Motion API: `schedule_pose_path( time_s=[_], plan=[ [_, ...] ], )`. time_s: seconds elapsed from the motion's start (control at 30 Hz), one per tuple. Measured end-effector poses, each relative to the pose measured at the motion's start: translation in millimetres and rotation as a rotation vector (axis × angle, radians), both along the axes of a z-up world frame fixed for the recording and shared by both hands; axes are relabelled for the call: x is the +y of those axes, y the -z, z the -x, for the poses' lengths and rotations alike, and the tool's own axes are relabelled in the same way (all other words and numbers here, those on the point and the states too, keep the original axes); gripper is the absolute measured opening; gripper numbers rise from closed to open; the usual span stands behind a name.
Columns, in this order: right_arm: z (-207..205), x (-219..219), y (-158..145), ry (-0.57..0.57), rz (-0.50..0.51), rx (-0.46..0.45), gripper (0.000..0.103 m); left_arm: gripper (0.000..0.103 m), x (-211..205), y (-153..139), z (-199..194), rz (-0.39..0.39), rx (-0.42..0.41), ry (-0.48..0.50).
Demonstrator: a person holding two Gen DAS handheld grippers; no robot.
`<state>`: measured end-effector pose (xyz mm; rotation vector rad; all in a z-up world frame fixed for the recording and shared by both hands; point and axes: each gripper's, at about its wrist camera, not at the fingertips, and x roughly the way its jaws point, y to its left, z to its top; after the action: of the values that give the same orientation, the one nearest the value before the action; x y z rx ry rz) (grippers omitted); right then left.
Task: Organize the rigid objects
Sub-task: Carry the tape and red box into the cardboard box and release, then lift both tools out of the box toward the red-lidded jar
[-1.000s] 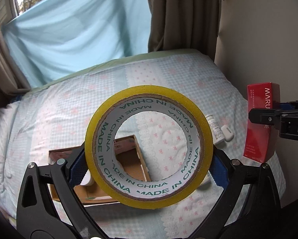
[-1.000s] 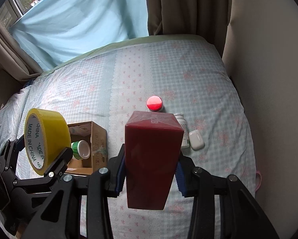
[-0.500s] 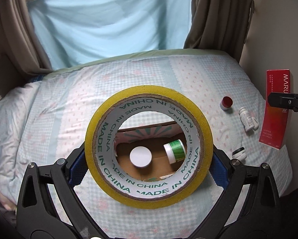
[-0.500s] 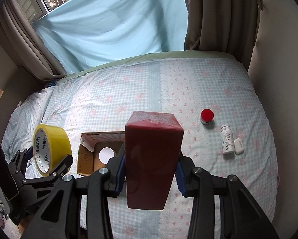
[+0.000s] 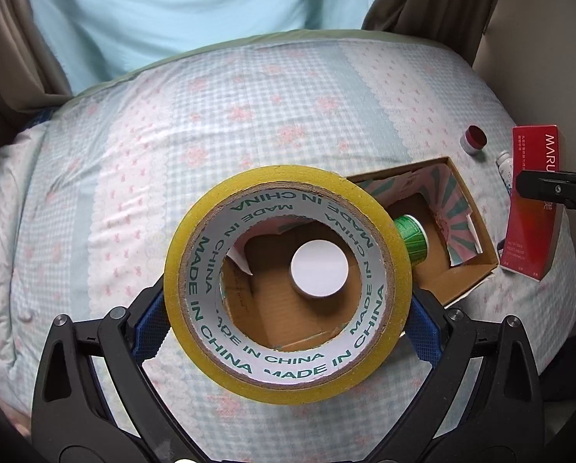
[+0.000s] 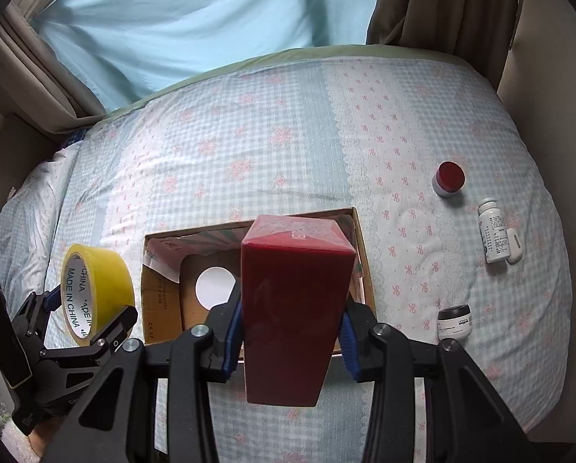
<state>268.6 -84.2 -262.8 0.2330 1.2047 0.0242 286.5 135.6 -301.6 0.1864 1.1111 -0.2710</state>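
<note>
I had the left tool point(image 5: 288, 308) clamped on the tape roll point(image 5: 287, 277) and the right tool point(image 6: 292, 332) clamped on the red carton point(image 6: 293, 308), both above the cardboard box point(image 6: 359, 247). I judged lowering each in, clear of the jars, came next.

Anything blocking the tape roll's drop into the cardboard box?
Partly. A white round lid sits on the open cardboard box floor, right behind the yellow tape roll held by the left hand-held gripper; a green-labelled jar lies beside it. Bare floor remains nearer the camera.

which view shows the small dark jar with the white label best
The right wrist view: the dark jar stands in plain sight on the bed beside the cardboard box. The left wrist view does not show it at all.
</note>
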Motion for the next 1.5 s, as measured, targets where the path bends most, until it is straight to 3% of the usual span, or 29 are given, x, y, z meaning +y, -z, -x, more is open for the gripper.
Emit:
schedule_pose_path(
  time_s=[0.23, 0.37, 0.57, 0.8, 0.83, 0.87, 0.9, 0.93, 1.13, 1.5],
  plan=[
    [-21, 1, 61, 0.027, 0.024, 0.038, 0.039, 0.099, -8, 65, -16, 0.02, 0.036, 0.024],
    [-28, -3, 93, 0.047, 0.045, 0.061, 0.039, 0.099, -21, 94, -17, -0.012, 0.043, 0.058],
    [-27, -7, 127, 0.059, 0.031, 0.113, 0.039, 0.099, -26, 113, -19, -0.043, 0.066, 0.074],
    [-36, -8, 138, 0.059, 0.024, 0.144, 0.04, 0.099, -40, 120, -30, -0.041, 0.127, 0.121],
    [-36, -8, 139, 0.057, 0.006, 0.141, 0.042, 0.102, -42, 120, -29, -0.053, 0.132, 0.124],
    [-36, -8, 138, 0.054, -0.005, 0.13, 0.056, 0.103, -44, 118, -27, -0.072, 0.119, 0.13],
    [-35, -9, 137, 0.053, 0.002, 0.13, 0.089, 0.103, -45, 114, -24, -0.082, 0.108, 0.139],
    [-36, -9, 137, 0.047, 0.008, 0.135, 0.101, 0.103, -46, 110, -22, -0.086, 0.09, 0.146],
    [-29, -5, 134, -0.042, 0.011, 0.107, 0.103, 0.103, -43, 103, -18, -0.101, 0.095, 0.133],
    [-14, -5, 115, -0.046, 0.016, 0.069, 0.103, 0.103, -37, 86, -8, -0.074, 0.088, 0.068]
  ],
)
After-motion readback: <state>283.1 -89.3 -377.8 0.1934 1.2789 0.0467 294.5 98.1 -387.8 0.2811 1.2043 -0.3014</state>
